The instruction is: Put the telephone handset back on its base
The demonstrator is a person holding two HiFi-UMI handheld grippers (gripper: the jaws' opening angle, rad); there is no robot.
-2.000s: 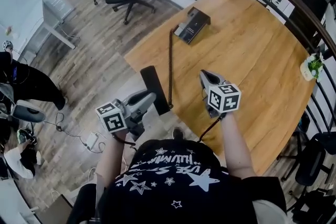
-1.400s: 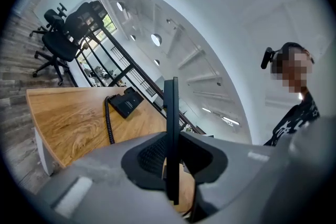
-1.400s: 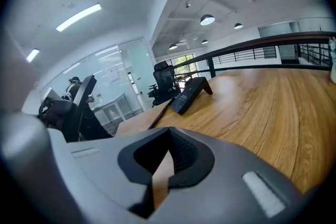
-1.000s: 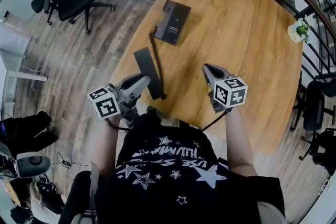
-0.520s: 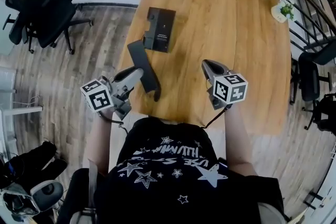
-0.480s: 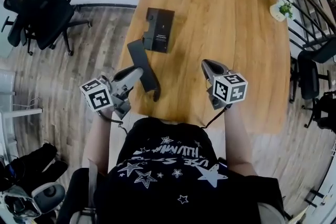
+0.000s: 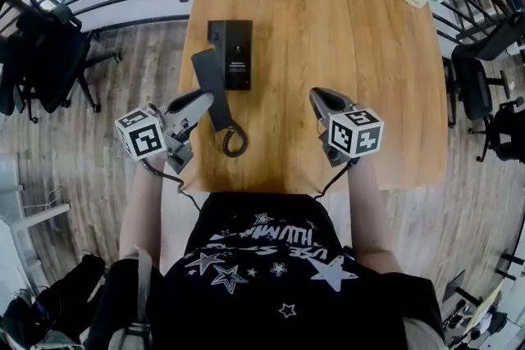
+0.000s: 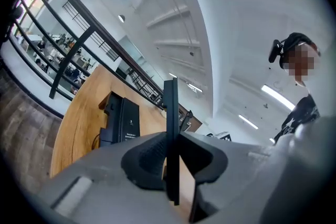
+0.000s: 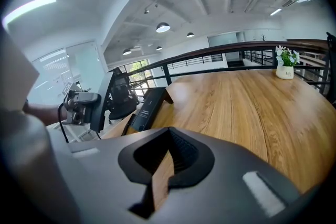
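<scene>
Head view gives us both forearms reaching forward from the body. The left tool [image 7: 199,101] sits at the near left edge of the wooden surface [image 7: 353,37] and the right tool [image 7: 320,99] over its near middle, each carrying its marker cube. We see the left tool pinching the black handset [image 7: 212,86] partway along its length. The handset slants away from us, its far end just beside the left edge of the base [image 7: 233,53], which lies flat on the surface. A coiled cord [image 7: 235,142] loops at the handset's near end.

Left gripper view adds what we miss from above: the handset stands edge-on between the pads, clamped. Right gripper view shows that tool's jaws pressed together on nothing, above bare wood, with a small potted plant [image 9: 285,67] at the surface's far edge.
</scene>
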